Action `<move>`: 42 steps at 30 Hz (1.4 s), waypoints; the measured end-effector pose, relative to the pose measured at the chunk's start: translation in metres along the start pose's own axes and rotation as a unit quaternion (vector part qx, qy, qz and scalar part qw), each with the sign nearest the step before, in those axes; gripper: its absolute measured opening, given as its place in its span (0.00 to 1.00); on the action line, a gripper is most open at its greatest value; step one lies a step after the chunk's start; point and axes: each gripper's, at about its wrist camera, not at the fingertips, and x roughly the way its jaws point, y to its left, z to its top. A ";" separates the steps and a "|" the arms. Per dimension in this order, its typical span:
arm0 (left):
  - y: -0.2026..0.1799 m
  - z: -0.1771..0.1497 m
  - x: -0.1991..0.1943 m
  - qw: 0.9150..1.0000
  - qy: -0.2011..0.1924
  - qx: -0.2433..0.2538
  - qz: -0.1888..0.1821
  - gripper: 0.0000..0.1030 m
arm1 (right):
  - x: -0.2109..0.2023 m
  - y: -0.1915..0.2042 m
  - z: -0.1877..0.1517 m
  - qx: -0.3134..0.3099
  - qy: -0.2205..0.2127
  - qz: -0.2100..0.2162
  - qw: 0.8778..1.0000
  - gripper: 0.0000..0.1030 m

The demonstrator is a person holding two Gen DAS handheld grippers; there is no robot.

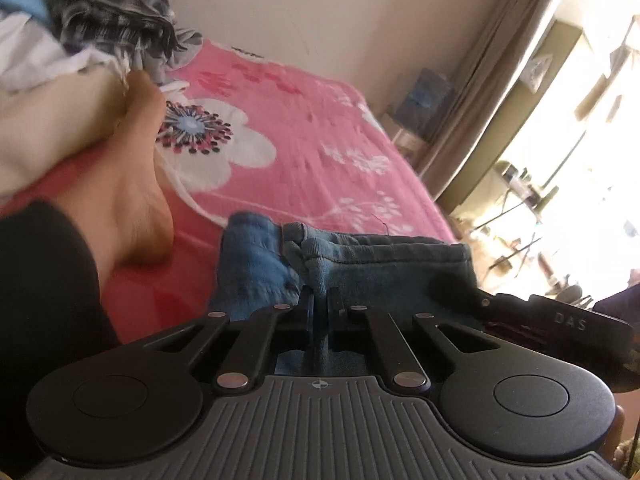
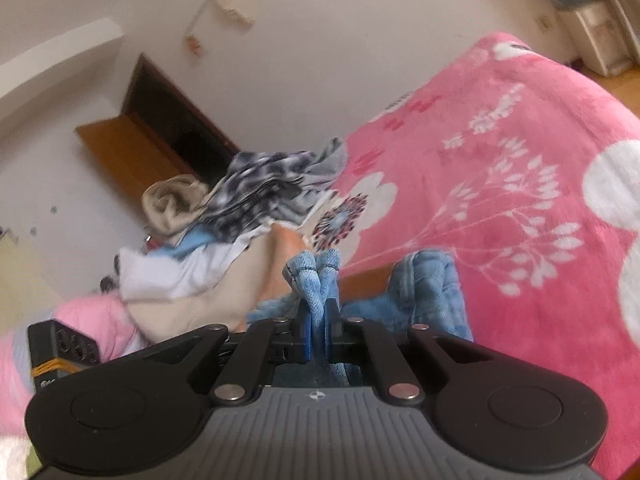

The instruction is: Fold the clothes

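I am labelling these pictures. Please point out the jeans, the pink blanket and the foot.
jeans (image 1: 384, 260), left wrist view, on the dark hem fold above the fingers.
pink blanket (image 2: 500, 152), right wrist view, on bare pink pile.
foot (image 1: 140, 184), left wrist view, on the sole.

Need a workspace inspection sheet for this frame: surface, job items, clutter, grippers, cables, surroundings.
Surface: pink floral blanket covering a bed.
Job's things: blue denim garment, bunched, lifted off the blanket at both pinch points.
Clutter: heap of unfolded clothes at the far end; a bare foot resting on the blanket beside it.
Grippers: left gripper shut on denim; right gripper shut on a denim fold.
Cables: nothing seen.
Surroundings: plain wall, curtain by a bright window, wooden furniture.
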 end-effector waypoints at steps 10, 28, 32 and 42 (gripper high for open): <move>0.008 0.018 0.029 0.999 0.021 0.004 0.028 0.03 | 0.043 -0.038 0.004 0.076 0.009 -0.017 0.997 0.06; 0.027 0.035 0.013 0.998 0.050 -0.017 0.025 0.40 | 0.005 -0.023 0.009 0.058 0.020 -0.118 0.991 0.40; 0.013 0.027 -0.038 0.998 0.061 0.024 -0.002 0.41 | -0.093 0.009 -0.014 0.008 0.000 -0.145 0.989 0.41; -0.057 -0.107 -0.117 0.952 0.199 0.213 -0.094 0.45 | -0.258 0.086 -0.165 -0.070 0.030 -0.245 0.966 0.37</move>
